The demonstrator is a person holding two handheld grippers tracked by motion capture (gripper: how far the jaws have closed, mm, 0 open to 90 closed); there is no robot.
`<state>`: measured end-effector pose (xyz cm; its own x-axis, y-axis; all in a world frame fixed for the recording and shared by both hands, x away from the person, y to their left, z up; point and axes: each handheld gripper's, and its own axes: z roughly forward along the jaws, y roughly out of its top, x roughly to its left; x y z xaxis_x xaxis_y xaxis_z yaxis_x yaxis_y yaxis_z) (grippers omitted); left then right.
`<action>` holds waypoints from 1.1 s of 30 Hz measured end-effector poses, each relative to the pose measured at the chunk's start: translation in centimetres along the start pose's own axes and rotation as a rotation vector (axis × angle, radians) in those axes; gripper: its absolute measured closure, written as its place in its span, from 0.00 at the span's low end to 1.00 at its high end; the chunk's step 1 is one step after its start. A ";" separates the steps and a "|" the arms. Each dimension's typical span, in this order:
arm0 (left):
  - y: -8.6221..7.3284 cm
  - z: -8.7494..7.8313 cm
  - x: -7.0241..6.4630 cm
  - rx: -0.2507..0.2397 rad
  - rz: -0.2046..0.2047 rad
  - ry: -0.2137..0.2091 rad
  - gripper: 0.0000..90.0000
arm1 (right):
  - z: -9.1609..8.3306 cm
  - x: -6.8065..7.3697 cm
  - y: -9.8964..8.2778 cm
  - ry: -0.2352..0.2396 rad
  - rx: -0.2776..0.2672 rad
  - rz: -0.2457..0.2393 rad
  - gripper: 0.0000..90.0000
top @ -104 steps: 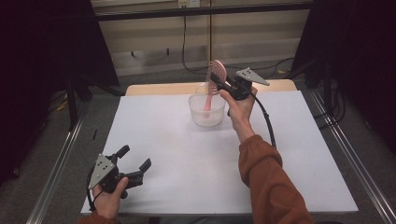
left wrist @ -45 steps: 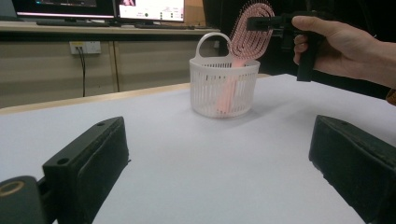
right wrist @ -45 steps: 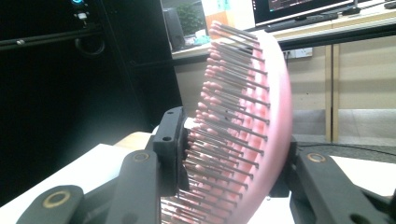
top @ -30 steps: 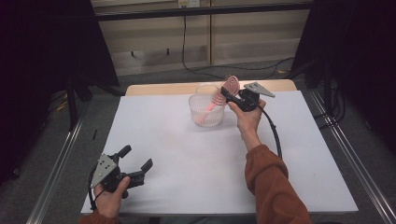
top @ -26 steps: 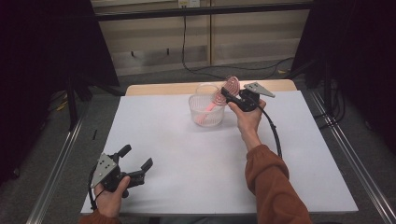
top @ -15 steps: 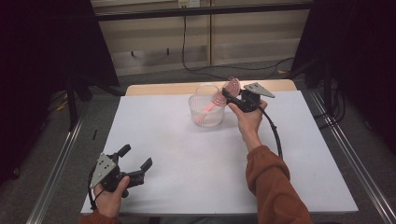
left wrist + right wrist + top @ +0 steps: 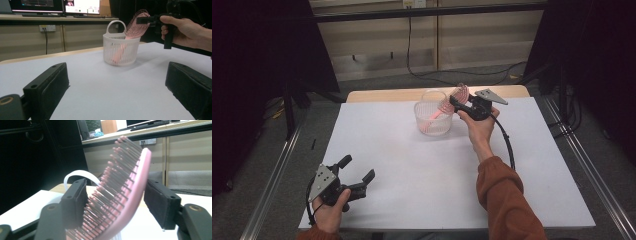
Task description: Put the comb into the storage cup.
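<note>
A white slatted basket [image 7: 433, 118] with a hoop handle stood on the white table [image 7: 412, 165], toward its far edge and a little right of centre. A pink hairbrush [image 7: 447, 104] leaned in it, the handle slanting down inside the basket and the bristled head sticking out above the rim on the right. The right gripper [image 7: 458, 101], held in the person's right hand [image 7: 479, 127], reached to that head from the right side, just above the basket's rim. In the right gripper view the brush head [image 7: 122, 190] sat between the two black jaws: the bristles touched the left pad, while the pink back stood just beside the right pad, and whether it touched could not be told, so the jaws looked closed around the head but a firm pinch could not be confirmed. The basket's white handle [image 7: 78, 176] curved behind the left jaw. In the left gripper view the hairbrush [image 7: 133, 27] rose over the basket [image 7: 121, 48]. The left gripper [image 7: 357, 176] lay well apart, near the table's front left corner in the left hand [image 7: 330, 212], its jaws spread wide with nothing between them.
</note>
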<state>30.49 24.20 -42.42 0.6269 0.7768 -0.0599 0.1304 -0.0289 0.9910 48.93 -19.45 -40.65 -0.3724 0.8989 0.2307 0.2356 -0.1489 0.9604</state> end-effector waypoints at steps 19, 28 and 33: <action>0.0 -0.1 0.1 0.000 0.001 0.001 0.05 | -0.3 -0.9 0.6 -0.014 -0.009 0.041 0.05; 0.0 -0.1 0.1 -0.003 -0.003 0.000 0.05 | -0.7 -0.7 1.1 -0.009 -0.027 0.012 0.01; -0.1 -0.1 0.2 0.002 -0.003 0.005 0.05 | -1.0 -0.6 1.4 0.000 -0.036 -0.014 0.00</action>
<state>30.54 24.48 -42.51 0.6225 0.7801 -0.0622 0.1341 -0.0280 0.9906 48.60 -20.60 -39.26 -0.3757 0.9010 0.2167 0.1975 -0.1507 0.9687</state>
